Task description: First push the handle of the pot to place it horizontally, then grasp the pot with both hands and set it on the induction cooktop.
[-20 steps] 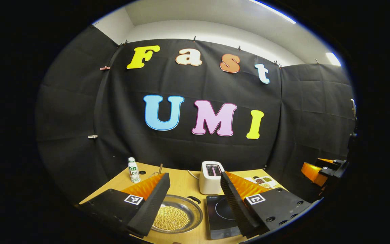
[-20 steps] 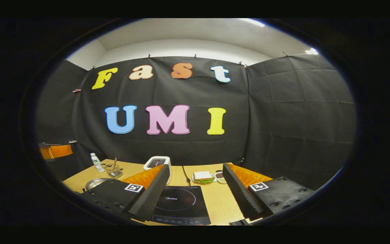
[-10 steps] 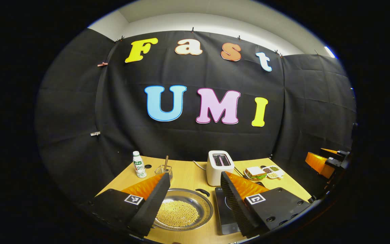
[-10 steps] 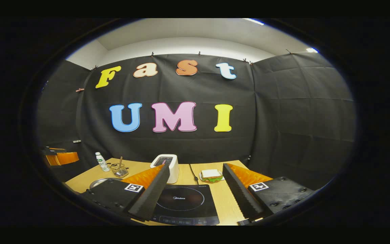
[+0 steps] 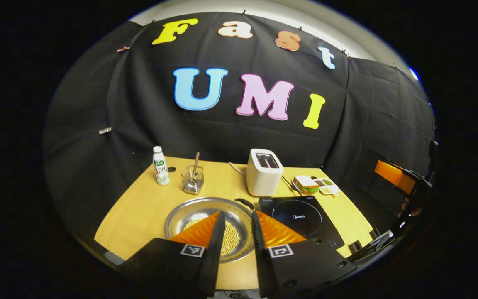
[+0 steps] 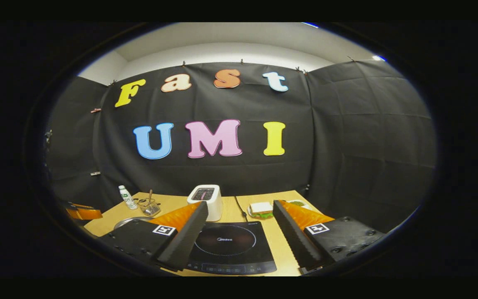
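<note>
On our wooden counter point(image 5: 147, 207), our left claw point(image 5: 235, 224), narrowed from its earlier spread, tilts down over the pot point(image 5: 197, 209); our right claw point(image 6: 239, 226) hovers spread above the induction cooktop point(image 6: 230, 245).

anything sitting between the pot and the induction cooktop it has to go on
Nothing visible does. The pot sits right beside the induction cooktop on the table, the glass top is bare, and the toaster stands behind both.

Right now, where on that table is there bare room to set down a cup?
Bare wood lies left of the pot, in front of the bottle, and between the glass holder and toaster. The right side is crowded: induction cooktop, sandwich plate and small dishes.
</note>
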Demonstrator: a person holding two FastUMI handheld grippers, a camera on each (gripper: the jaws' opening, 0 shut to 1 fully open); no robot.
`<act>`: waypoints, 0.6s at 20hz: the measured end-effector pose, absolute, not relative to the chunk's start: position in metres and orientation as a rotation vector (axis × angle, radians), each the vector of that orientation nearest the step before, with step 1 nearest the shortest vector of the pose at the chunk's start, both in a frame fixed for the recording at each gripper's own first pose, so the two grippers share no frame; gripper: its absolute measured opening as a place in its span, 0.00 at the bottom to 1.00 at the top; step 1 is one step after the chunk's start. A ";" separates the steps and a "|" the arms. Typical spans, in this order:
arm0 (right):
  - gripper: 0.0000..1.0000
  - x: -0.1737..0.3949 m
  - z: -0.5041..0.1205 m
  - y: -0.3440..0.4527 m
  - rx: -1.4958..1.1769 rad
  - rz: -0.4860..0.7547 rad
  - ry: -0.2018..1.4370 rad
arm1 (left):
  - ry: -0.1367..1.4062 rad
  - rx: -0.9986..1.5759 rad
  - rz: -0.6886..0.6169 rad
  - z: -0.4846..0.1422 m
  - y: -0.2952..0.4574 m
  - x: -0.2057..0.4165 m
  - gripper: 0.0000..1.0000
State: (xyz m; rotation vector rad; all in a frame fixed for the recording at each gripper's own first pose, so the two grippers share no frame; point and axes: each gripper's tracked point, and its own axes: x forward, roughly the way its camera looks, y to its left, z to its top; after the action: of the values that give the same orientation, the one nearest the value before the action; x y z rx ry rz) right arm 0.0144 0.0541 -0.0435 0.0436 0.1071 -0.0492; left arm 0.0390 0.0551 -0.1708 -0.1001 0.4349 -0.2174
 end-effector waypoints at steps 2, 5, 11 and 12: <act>0.98 0.012 -0.047 0.055 0.042 -0.053 0.117 | 0.513 -0.087 -0.223 -0.196 0.061 0.030 0.23; 0.98 0.006 -0.051 0.061 0.044 -0.047 0.134 | 0.603 -0.031 -0.212 -0.229 0.079 0.018 0.05; 0.98 -0.001 -0.064 0.070 0.035 -0.047 0.176 | 0.751 -0.159 -0.210 -0.282 0.105 -0.003 0.05; 0.98 -0.002 -0.066 0.071 0.036 -0.049 0.184 | 0.776 -0.133 -0.211 -0.291 0.112 -0.004 0.05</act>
State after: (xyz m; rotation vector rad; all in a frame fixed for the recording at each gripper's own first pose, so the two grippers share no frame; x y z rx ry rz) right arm -0.0024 0.0715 -0.0663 0.0358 0.1839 -0.0491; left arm -0.0042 0.1119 -0.2914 -0.1331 0.7763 -0.2112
